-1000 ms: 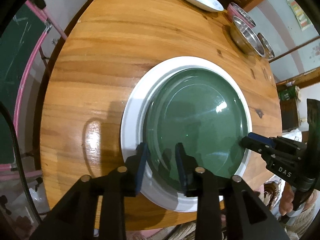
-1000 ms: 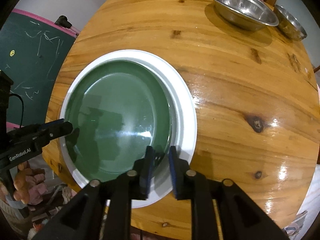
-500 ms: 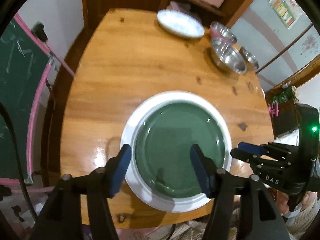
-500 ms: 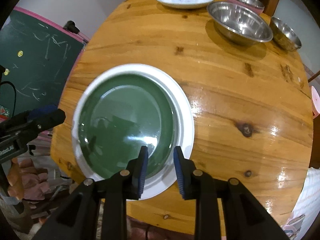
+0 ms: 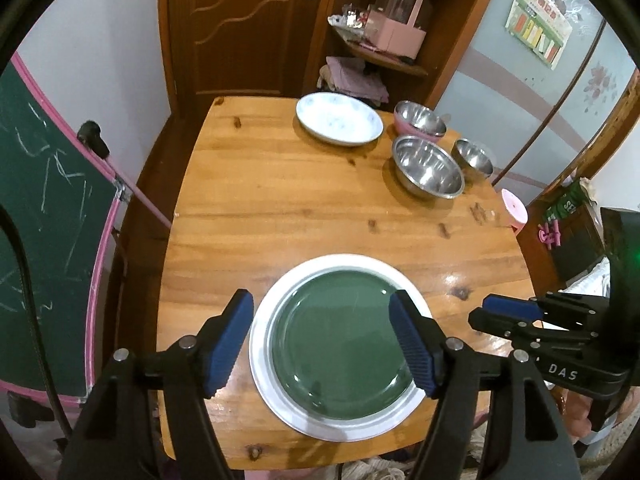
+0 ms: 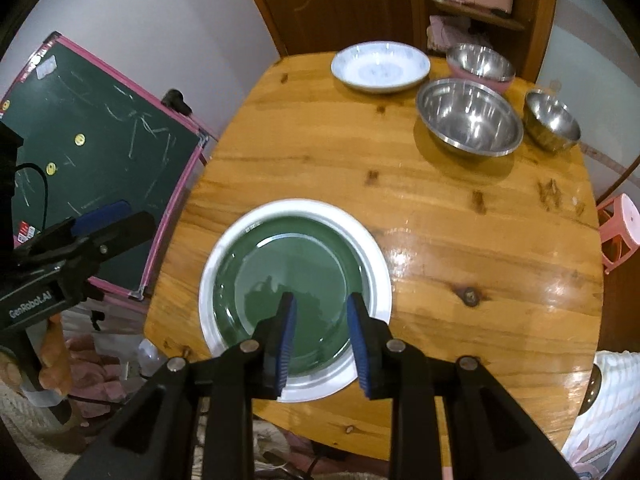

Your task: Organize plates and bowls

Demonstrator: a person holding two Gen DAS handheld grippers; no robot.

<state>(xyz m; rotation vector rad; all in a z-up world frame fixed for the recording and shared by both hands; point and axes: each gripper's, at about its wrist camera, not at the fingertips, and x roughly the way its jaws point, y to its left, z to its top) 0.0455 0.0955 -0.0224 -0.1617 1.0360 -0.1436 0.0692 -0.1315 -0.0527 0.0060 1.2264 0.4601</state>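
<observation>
"das" on right tongs, "genrobot.ai" on left tongs.

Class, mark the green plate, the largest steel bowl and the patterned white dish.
green plate [image 5: 340,344], left wrist view, centre of its face
largest steel bowl [image 6: 468,116], right wrist view, inner wall
patterned white dish [image 6: 380,66], right wrist view, middle of its well

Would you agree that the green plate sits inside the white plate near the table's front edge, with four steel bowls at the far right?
Nearly: there are three steel bowls, not four, as the right wrist view shows. The green plate does sit inside the white plate near the table's front edge.
</observation>
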